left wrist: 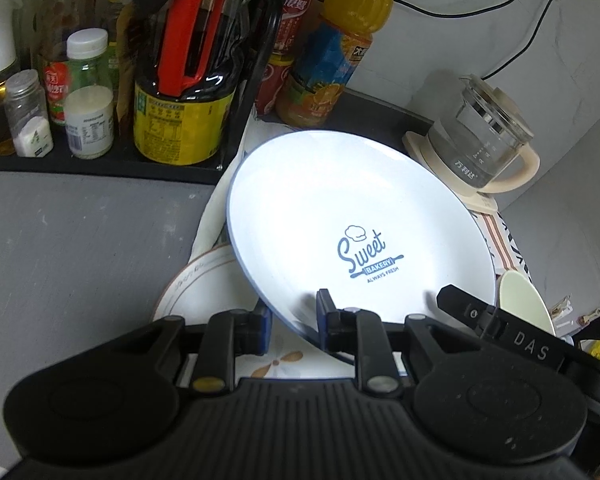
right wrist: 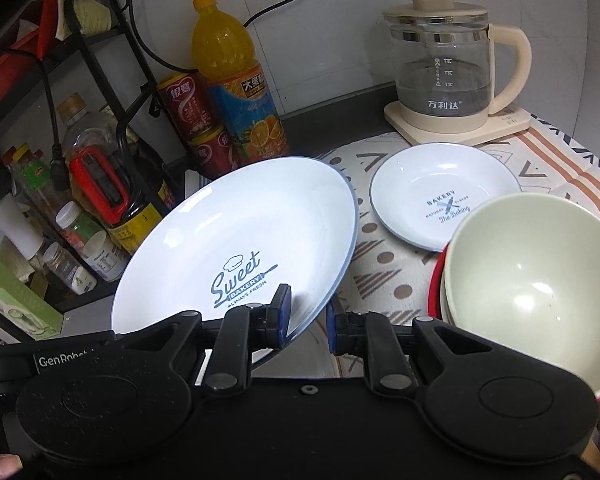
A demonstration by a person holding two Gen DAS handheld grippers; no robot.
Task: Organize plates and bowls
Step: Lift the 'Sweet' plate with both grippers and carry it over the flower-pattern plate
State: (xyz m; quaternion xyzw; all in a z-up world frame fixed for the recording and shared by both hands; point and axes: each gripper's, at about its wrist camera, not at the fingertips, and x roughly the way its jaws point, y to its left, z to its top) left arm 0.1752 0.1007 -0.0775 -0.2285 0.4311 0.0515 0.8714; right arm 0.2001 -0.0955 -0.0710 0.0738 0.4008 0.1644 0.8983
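A large white plate [left wrist: 340, 216] with a blue rim and "Sweet Bakery" print is held tilted above the table; it also shows in the right wrist view [right wrist: 240, 236]. My left gripper [left wrist: 294, 322] and my right gripper [right wrist: 308, 320] each straddle its near rim with blue pads on both sides. Under it lie a white plate with a brown rim line [left wrist: 198, 292] and a floral plate [left wrist: 284, 362]. A small white "Bakery" plate [right wrist: 440, 194] lies on the cloth. A pale green bowl [right wrist: 536, 276] sits in a red-rimmed stack at the right.
A black rack [left wrist: 100, 160] at the left holds oil, sauce and spice bottles. An orange juice bottle [right wrist: 232, 80] and red cans [right wrist: 188, 108] stand at the back. A glass kettle [right wrist: 444, 68] stands on its base at the back right. A patterned cloth [right wrist: 388, 264] covers the table.
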